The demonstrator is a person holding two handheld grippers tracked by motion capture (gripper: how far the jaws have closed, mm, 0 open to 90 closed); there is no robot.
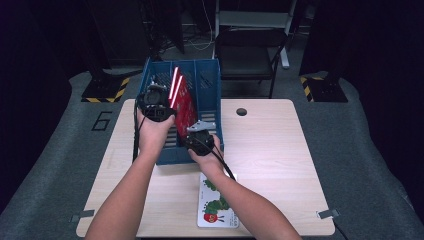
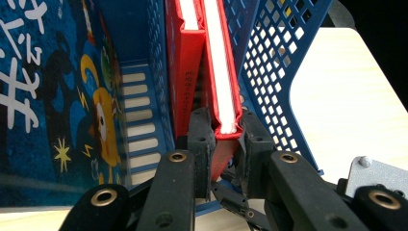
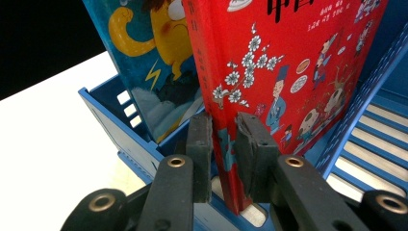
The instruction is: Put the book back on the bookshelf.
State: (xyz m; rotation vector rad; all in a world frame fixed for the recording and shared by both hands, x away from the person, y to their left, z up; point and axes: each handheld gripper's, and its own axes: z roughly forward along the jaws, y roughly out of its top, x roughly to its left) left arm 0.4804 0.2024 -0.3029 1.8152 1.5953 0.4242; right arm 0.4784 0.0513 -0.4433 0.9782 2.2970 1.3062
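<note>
A blue slotted file rack [image 1: 209, 82] stands on the wooden table [image 1: 270, 150]. Two red books [image 1: 182, 97] lean side by side in its middle slot, white page edges up. My left gripper [image 1: 155, 102] is at the rack's left, shut on the top corner of the right-hand red book [image 2: 221, 72], with pads on both covers [image 2: 226, 139]. My right gripper [image 1: 200, 134] is at the rack's front. It is shut on the lower spine of a red book with painted figures and blossoms [image 3: 298, 62], a pad on each side [image 3: 223, 154]. Whether both grippers hold one book I cannot tell.
A blue picture book with a yellow figure [image 2: 43, 96] [image 3: 149, 72] stands in the slot to the left. A white caterpillar book [image 1: 216, 205] lies flat near the table's front edge. A black chair [image 1: 250, 47] stands behind the table. The table's right half is bare.
</note>
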